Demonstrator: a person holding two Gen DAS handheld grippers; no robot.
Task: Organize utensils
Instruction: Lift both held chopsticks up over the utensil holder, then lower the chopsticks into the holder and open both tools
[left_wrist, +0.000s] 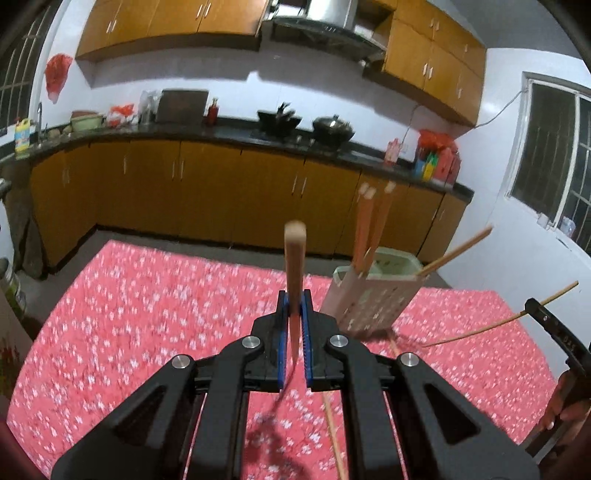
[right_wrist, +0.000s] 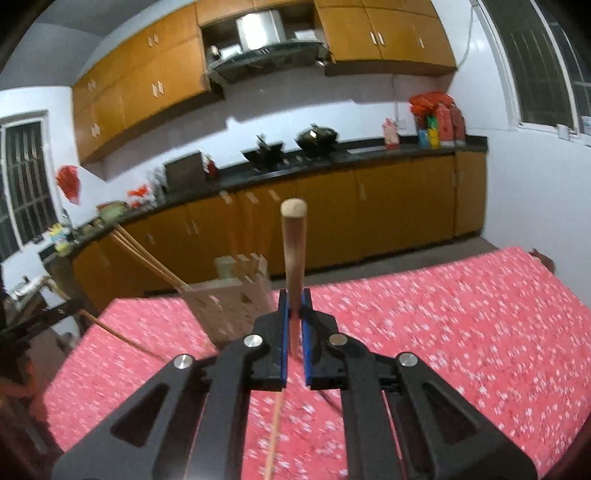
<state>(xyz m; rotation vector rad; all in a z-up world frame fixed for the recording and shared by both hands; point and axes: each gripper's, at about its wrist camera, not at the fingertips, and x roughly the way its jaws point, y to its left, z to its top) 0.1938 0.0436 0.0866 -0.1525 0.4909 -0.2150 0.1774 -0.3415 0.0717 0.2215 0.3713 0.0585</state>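
While each gripper carries its own utensil clear of the table, the step in hand is the transfer of loose chopsticks to the holder. The left gripper (left_wrist: 294, 306) is clamped on a reddish-brown wooden chopstick with a pale blunt end (left_wrist: 294, 266), which stands nearly upright between the blue pads. The right gripper (right_wrist: 294, 306) is clamped likewise on a round brown wooden chopstick (right_wrist: 293, 254). The pale perforated plastic utensil holder (left_wrist: 373, 295) stands on the red floral tablecloth (left_wrist: 147, 314), ahead and to the right of the left gripper, and already contains several chopsticks leaning outward. One thin bamboo chopstick (left_wrist: 334, 435) lies flat on the cloth below the left gripper. The next move appears to call for bringing each held chopstick over the holder's open top, tipping it end-down, and releasing it inside; the leaning sticks may obstruct entry.
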